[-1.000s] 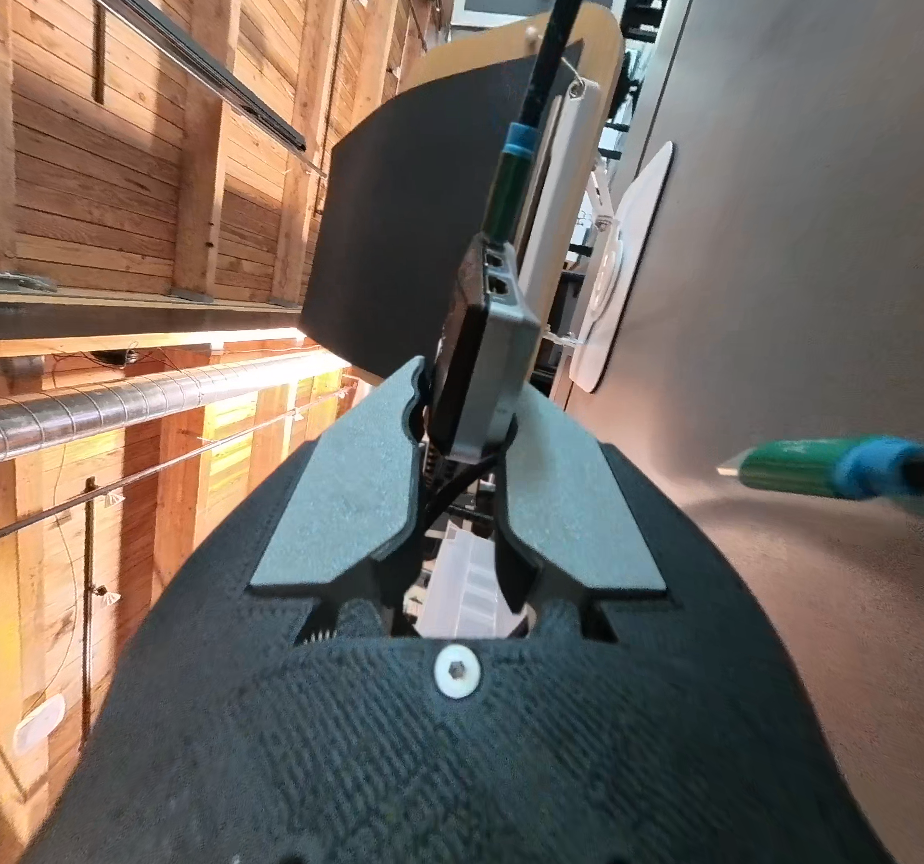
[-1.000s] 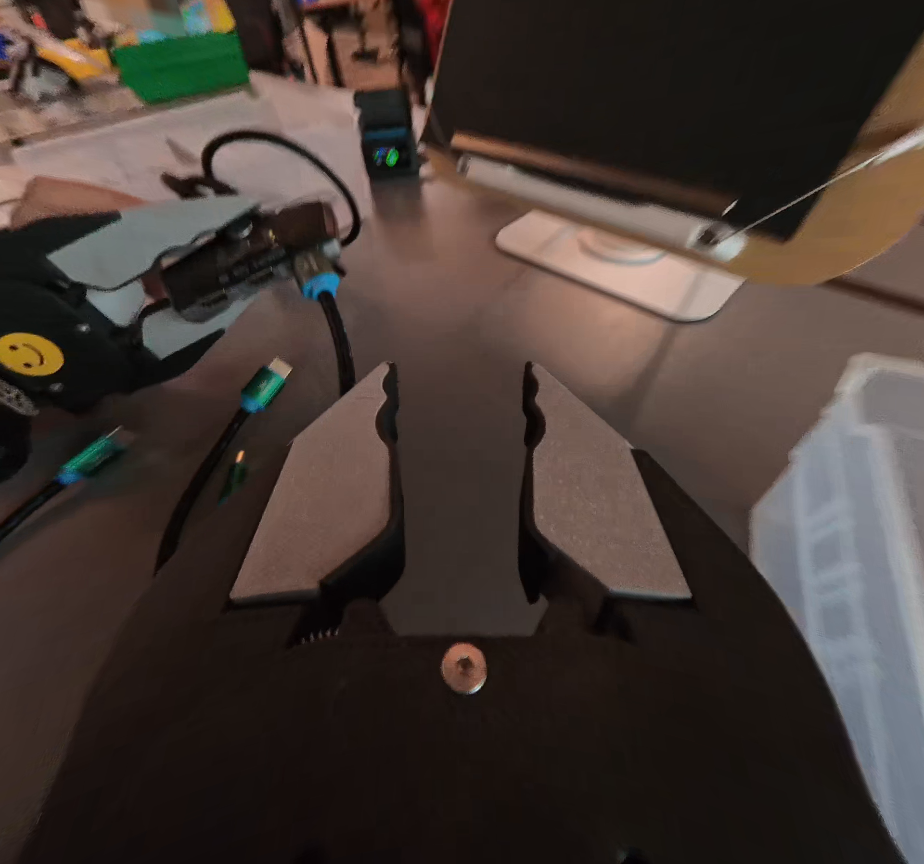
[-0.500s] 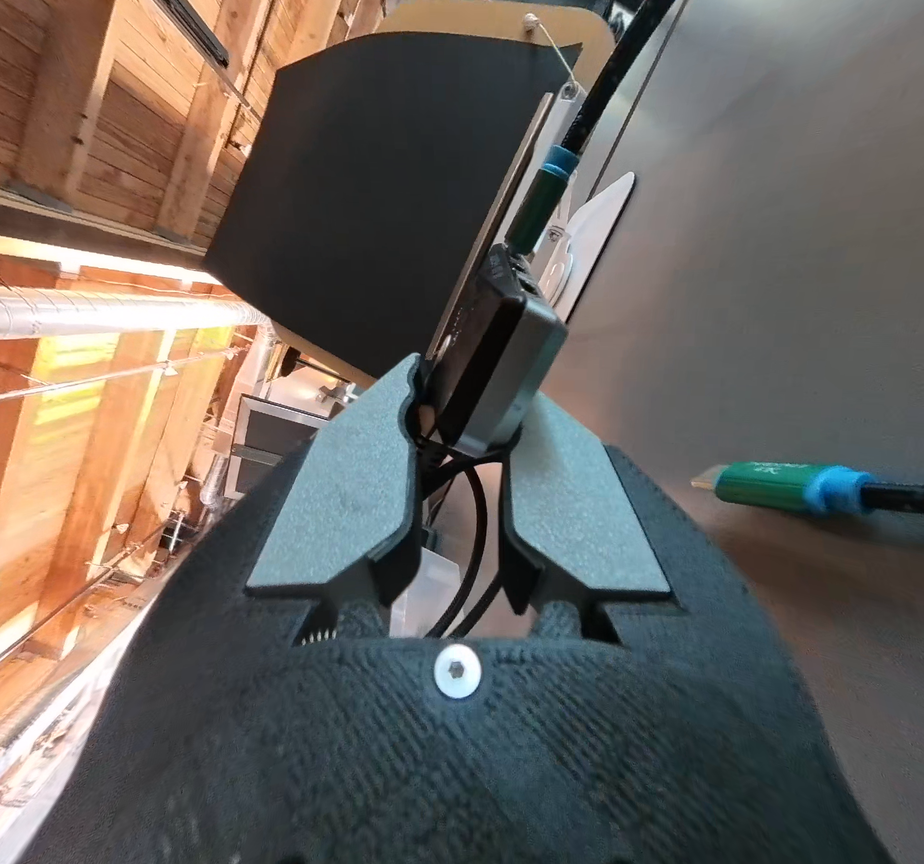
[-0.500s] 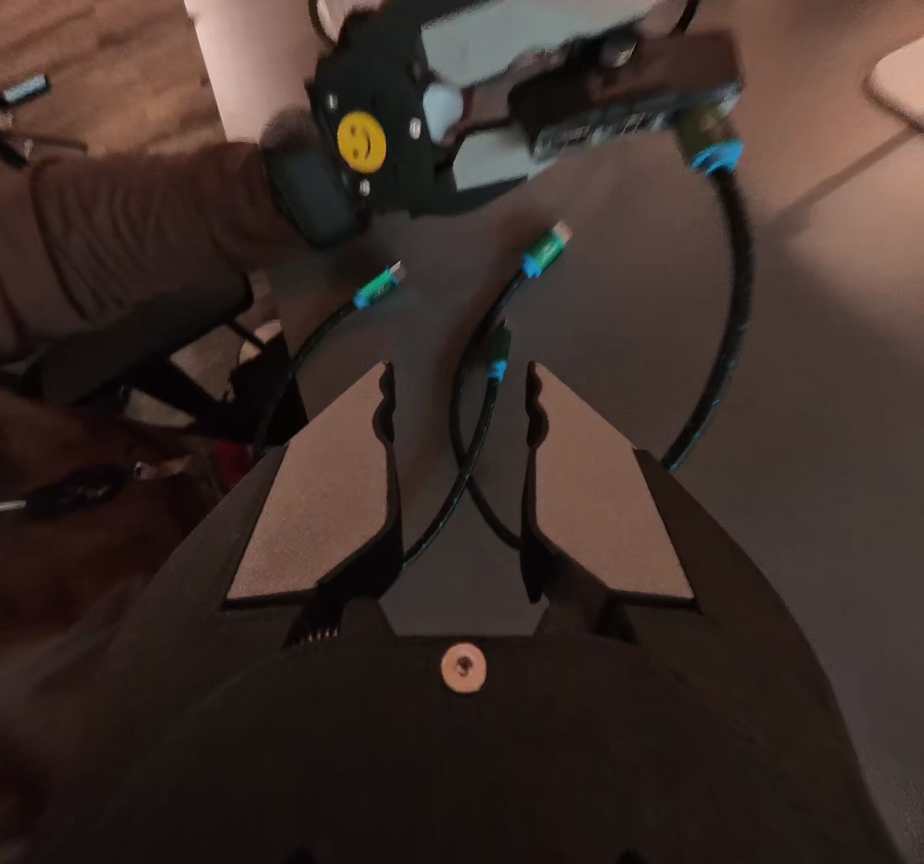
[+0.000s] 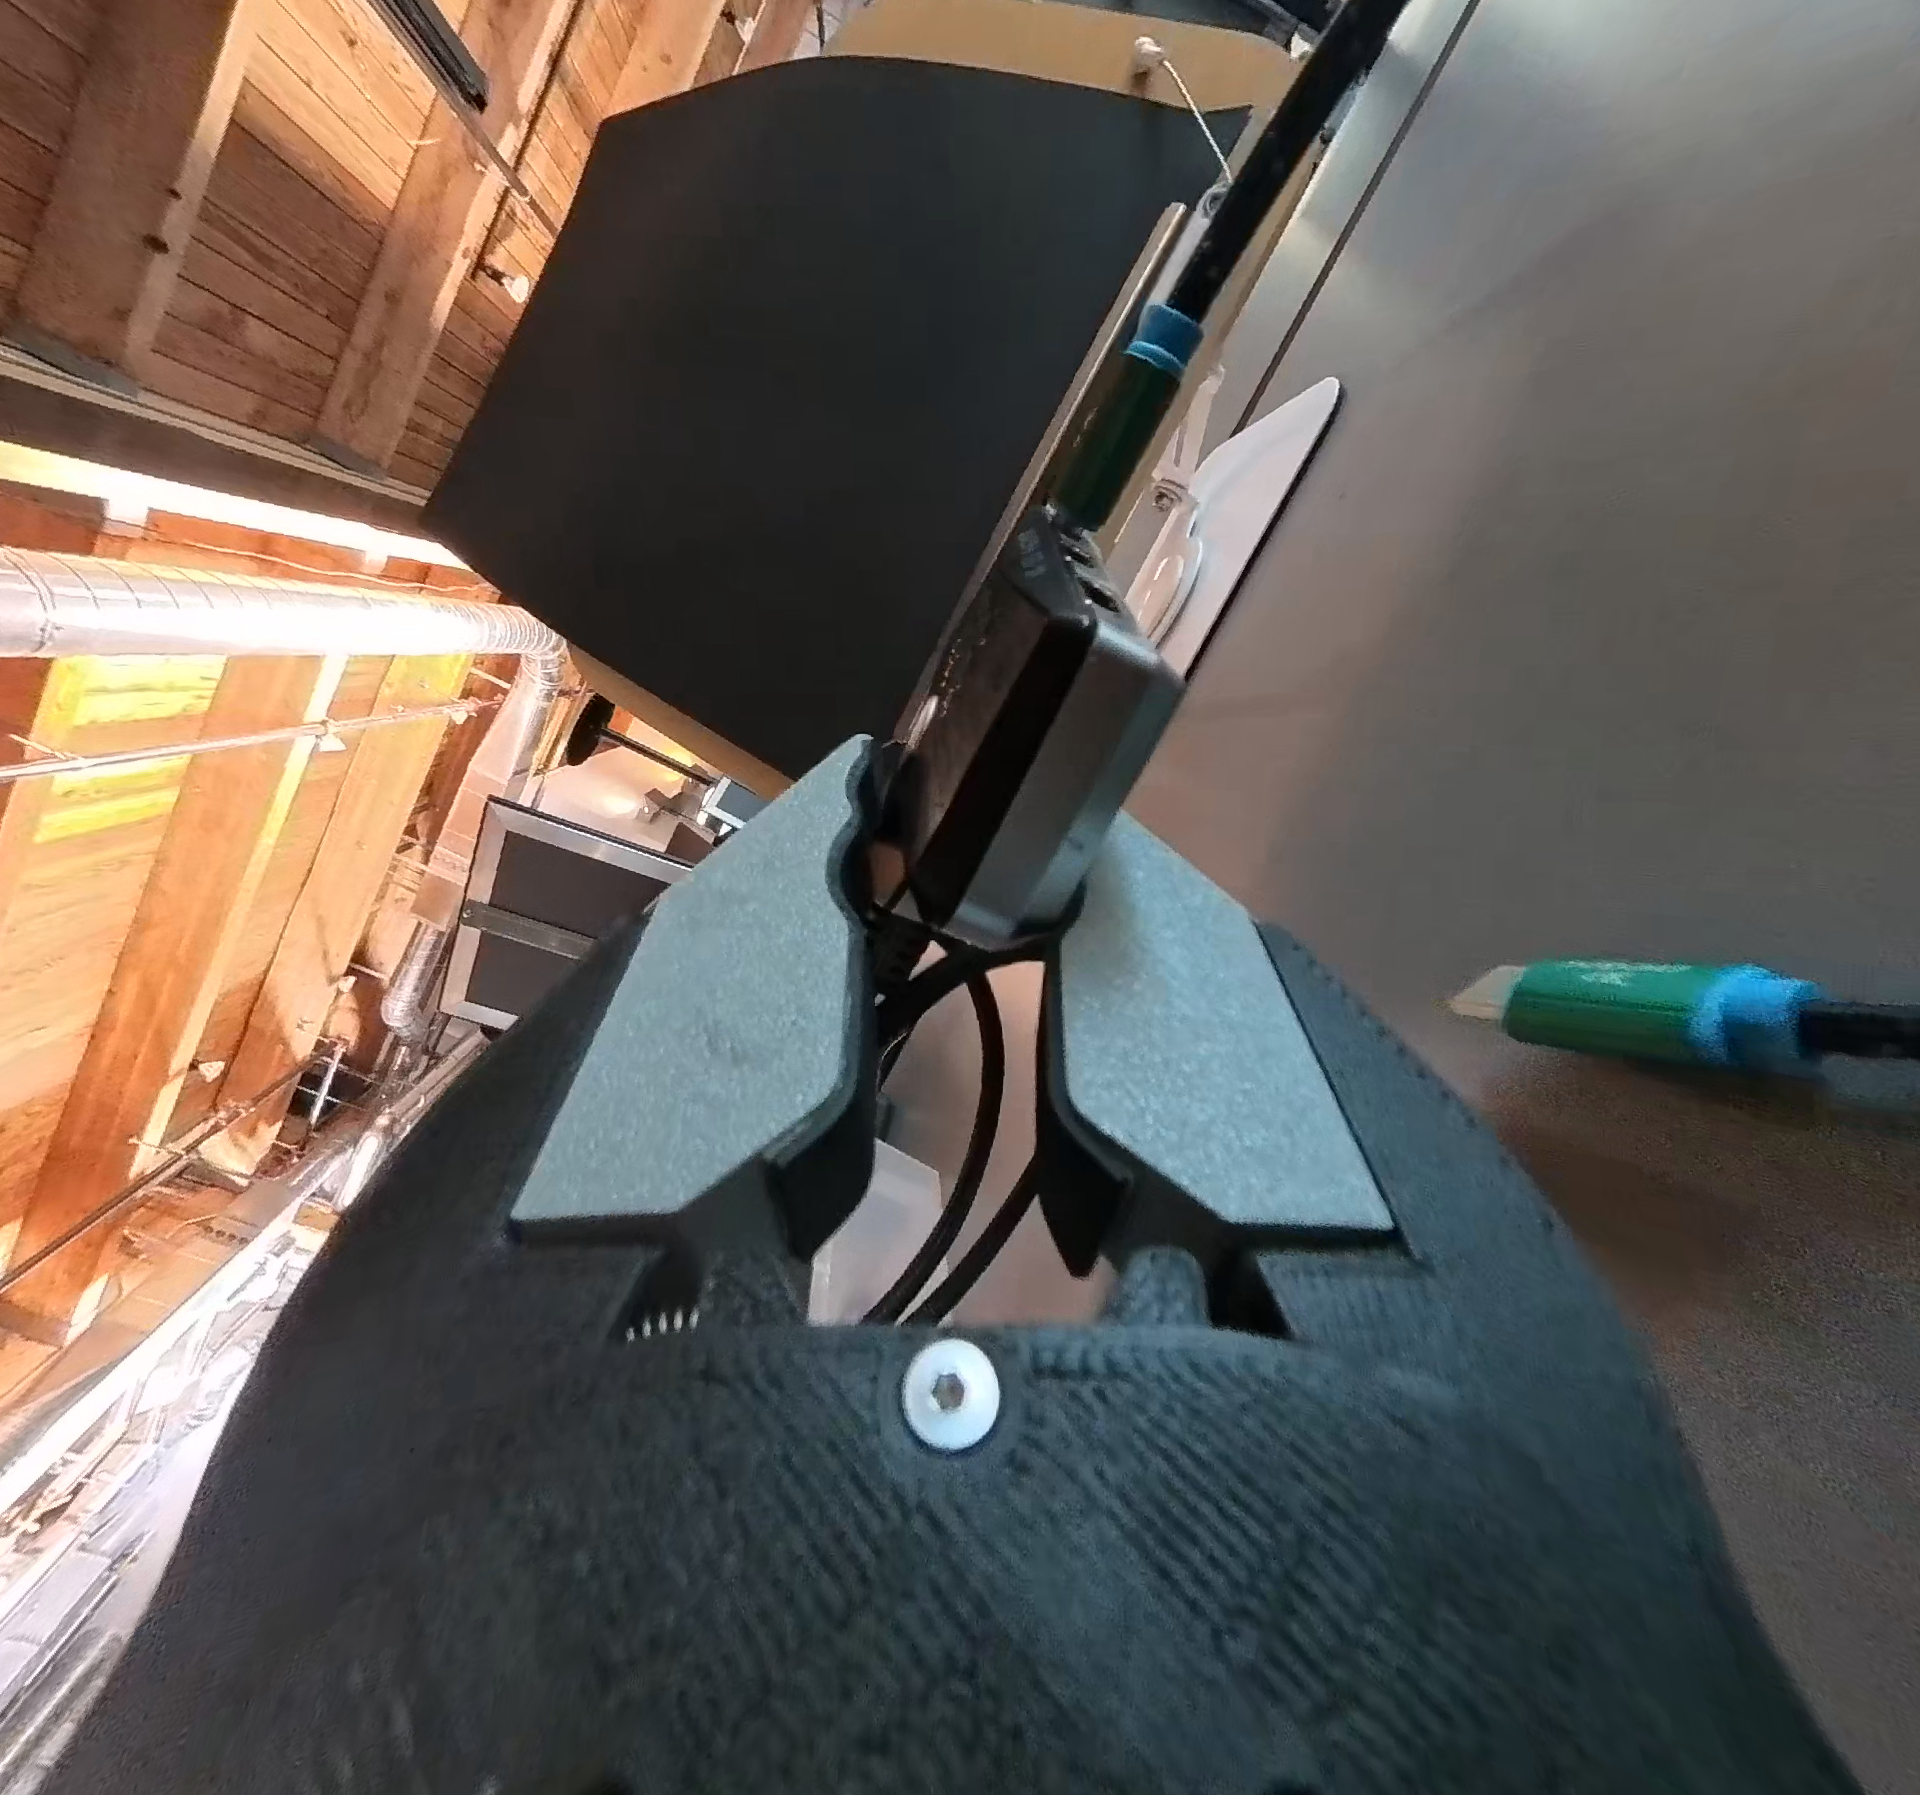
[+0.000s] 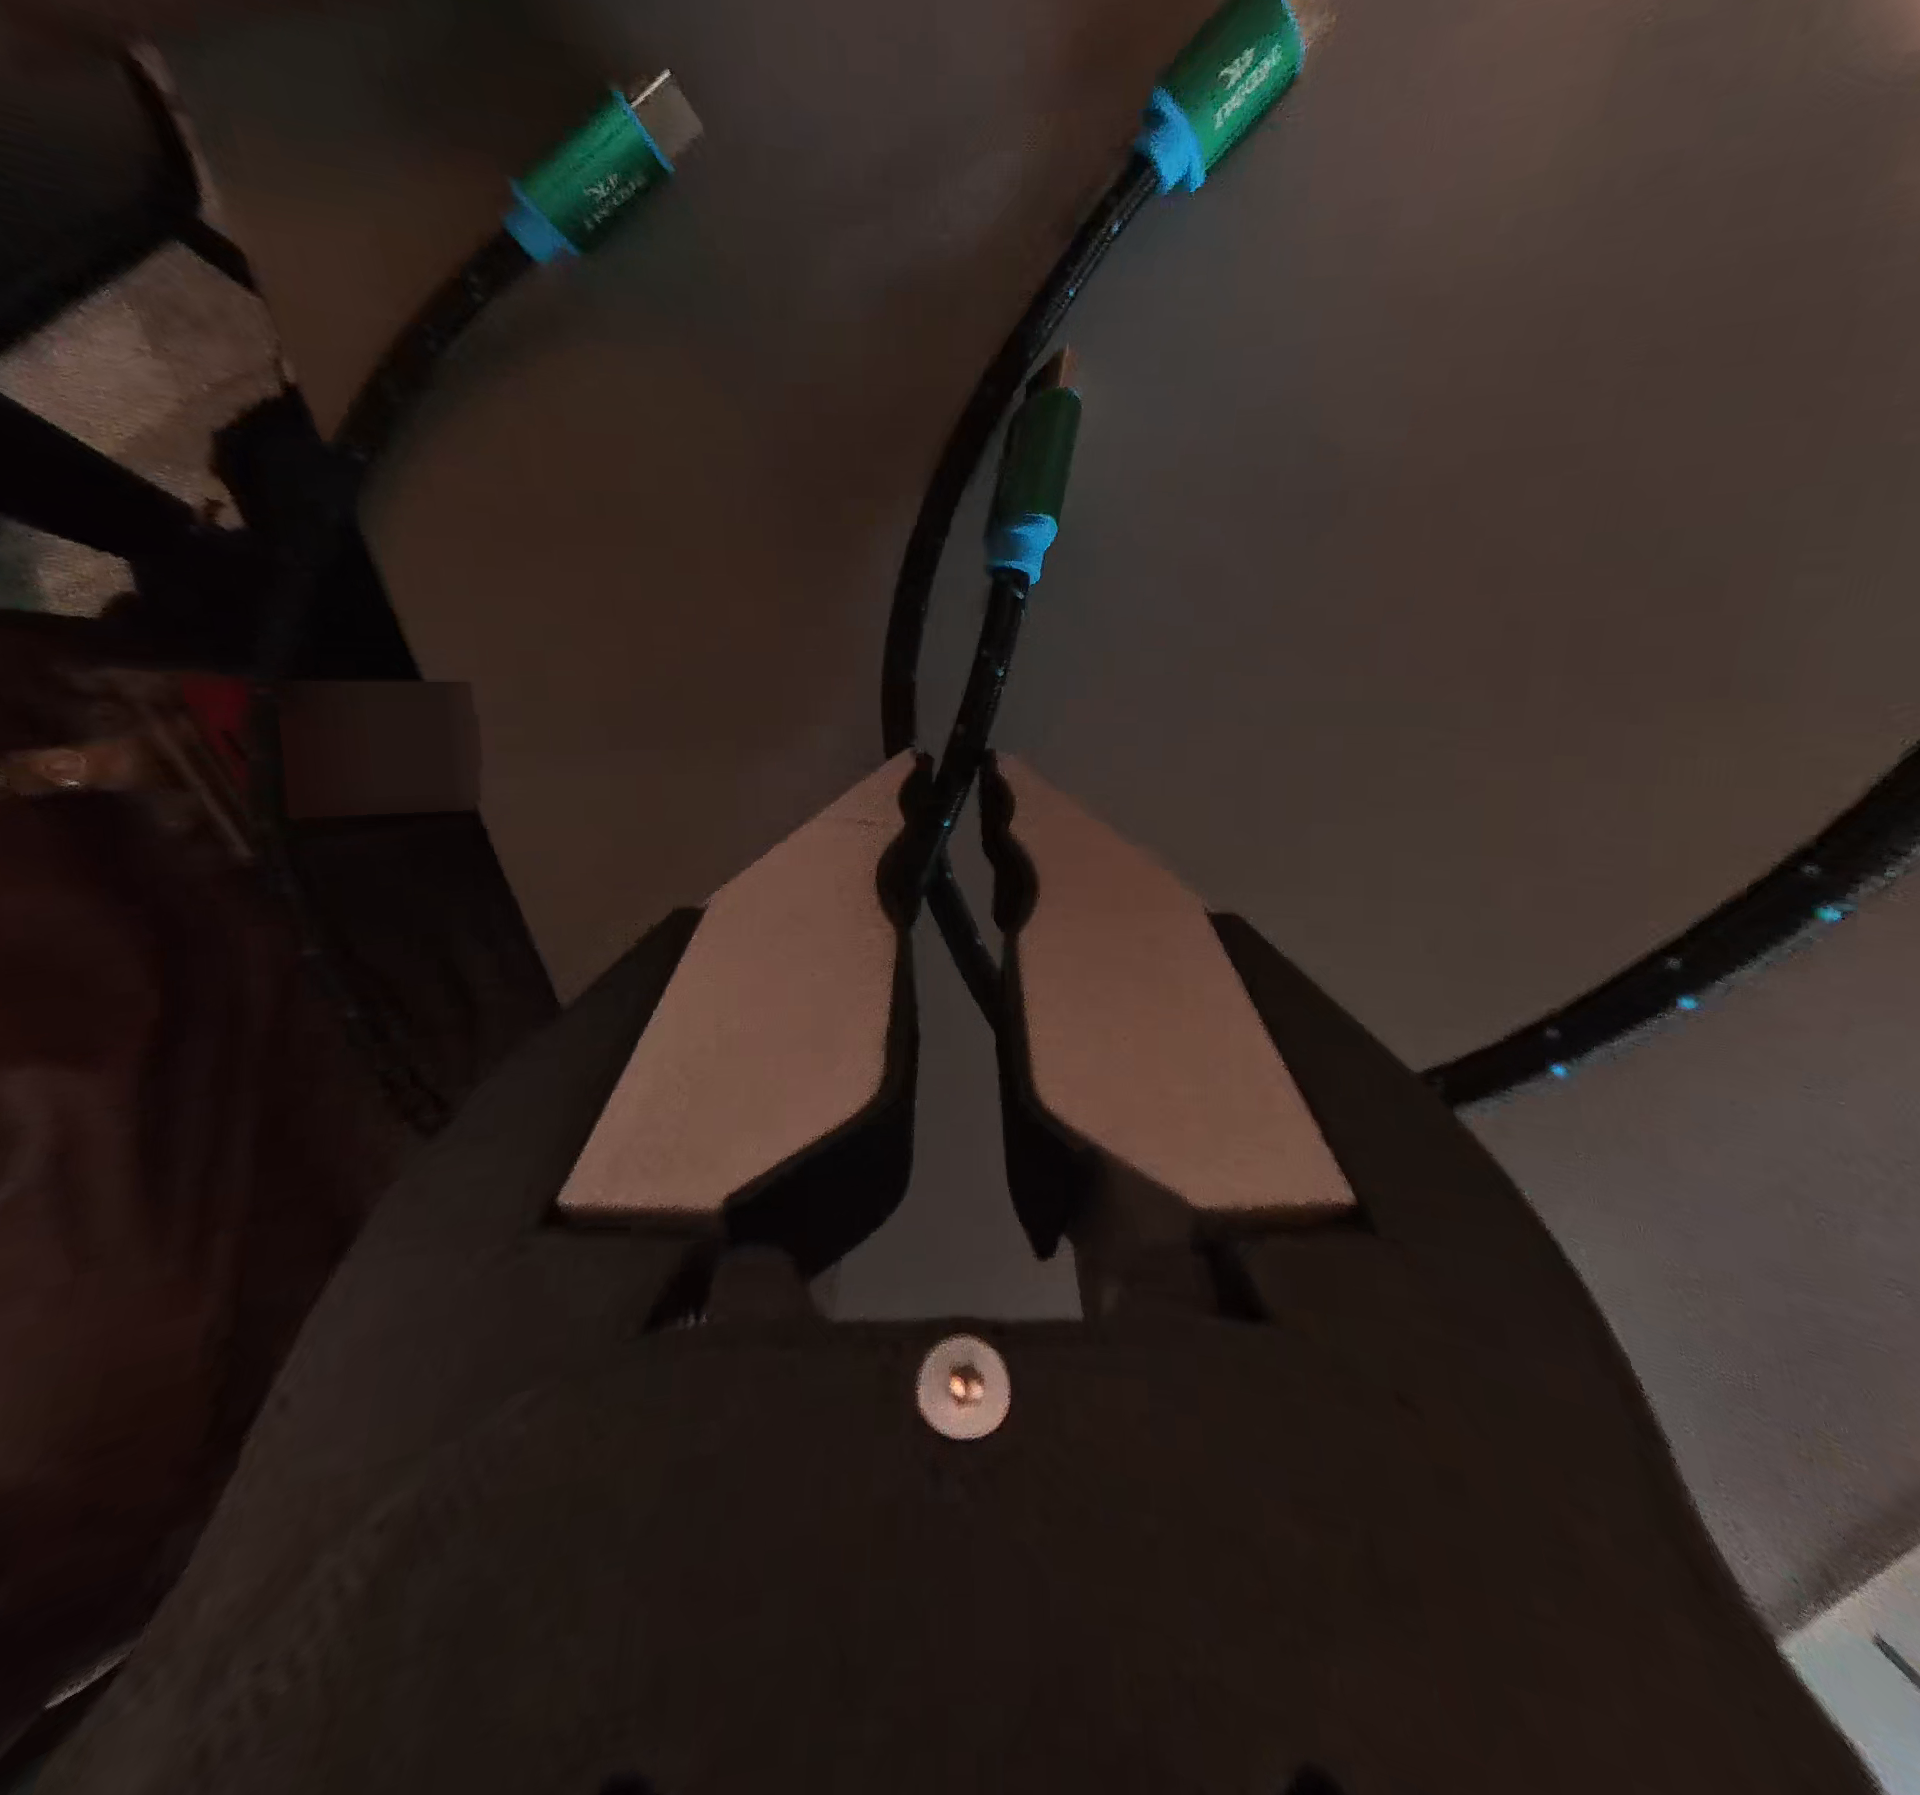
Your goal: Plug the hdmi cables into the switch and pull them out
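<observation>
My left gripper (image 5: 971,841) is shut on the dark HDMI switch (image 5: 1039,706) and holds it up, on edge, above the table. One green plug with a blue collar (image 5: 1117,436) sits in the switch's far end, and its black cable (image 5: 1299,83) runs up and away. A loose green plug (image 5: 1621,1013) lies on the table to the right. My right gripper (image 6: 951,779) is shut on a black braided HDMI cable (image 6: 987,665), a short way behind its green plug (image 6: 1039,457). Two more green plugs (image 6: 1231,78) (image 6: 597,171) lie on the table beyond it.
A black monitor screen (image 5: 810,374) on a white stand base (image 5: 1268,457) stands behind the switch. The grey table (image 5: 1610,395) runs along the right. Another black cable (image 6: 1714,945) curves across the table at right. A pale plastic box corner (image 6: 1849,1641) shows at the lower right. The left gripper's tips are roughly 20 cm from the right gripper's.
My right gripper swung down over the loose cables and closed from wide open onto one cable behind its green plug. My left gripper kept the switch and tilted a little.
</observation>
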`<act>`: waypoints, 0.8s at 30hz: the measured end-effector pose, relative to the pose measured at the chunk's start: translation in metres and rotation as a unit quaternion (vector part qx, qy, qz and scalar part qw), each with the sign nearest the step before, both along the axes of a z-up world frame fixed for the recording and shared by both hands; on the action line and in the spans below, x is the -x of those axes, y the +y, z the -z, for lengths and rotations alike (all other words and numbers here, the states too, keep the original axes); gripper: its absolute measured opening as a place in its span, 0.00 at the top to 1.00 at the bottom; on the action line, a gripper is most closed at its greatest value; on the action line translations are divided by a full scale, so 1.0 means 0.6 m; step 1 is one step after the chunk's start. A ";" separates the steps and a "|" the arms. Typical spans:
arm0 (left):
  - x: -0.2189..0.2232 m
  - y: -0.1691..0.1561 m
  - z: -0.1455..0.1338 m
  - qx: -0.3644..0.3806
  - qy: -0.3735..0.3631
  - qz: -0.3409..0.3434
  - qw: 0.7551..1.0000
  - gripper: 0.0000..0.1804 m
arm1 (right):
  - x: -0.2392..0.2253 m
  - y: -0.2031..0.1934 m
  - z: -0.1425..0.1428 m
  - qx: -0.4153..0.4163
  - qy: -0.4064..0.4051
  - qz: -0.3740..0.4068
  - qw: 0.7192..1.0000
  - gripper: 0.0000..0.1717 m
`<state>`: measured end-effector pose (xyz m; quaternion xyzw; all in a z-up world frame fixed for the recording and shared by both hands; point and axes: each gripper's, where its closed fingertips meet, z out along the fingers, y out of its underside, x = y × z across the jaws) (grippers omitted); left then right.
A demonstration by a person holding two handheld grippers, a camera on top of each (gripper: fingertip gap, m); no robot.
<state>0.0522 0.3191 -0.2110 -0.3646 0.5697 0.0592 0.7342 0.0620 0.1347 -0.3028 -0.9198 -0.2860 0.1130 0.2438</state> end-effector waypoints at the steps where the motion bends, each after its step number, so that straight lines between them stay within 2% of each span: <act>1: 0.000 0.000 0.001 -0.001 0.003 -0.001 1.000 0.85 | -0.005 0.003 -0.005 -0.008 -0.004 0.007 1.000 0.97; 6: -0.008 -0.008 0.011 -0.033 0.033 -0.004 0.999 0.86 | -0.040 0.034 -0.057 -0.091 0.011 0.071 0.993 0.98; 10: -0.015 -0.017 0.019 -0.062 0.058 -0.003 0.996 0.86 | -0.066 0.045 -0.052 -0.097 0.015 0.102 0.990 0.98; 13: -0.018 -0.019 0.026 -0.081 0.077 -0.006 0.994 0.86 | -0.061 0.050 -0.038 -0.085 0.033 0.096 0.991 0.98; 17: -0.020 -0.022 0.031 -0.091 0.089 -0.007 0.992 0.86 | -0.073 0.064 -0.019 -0.098 -0.009 0.109 0.989 0.98; 21: -0.020 -0.024 0.031 -0.091 0.089 -0.004 0.992 0.86 | -0.046 0.072 -0.028 -0.129 -0.005 0.073 0.989 0.90; 24: -0.020 -0.024 0.032 -0.092 0.091 -0.004 0.992 0.87 | -0.021 0.077 -0.028 -0.163 -0.038 0.025 0.986 0.87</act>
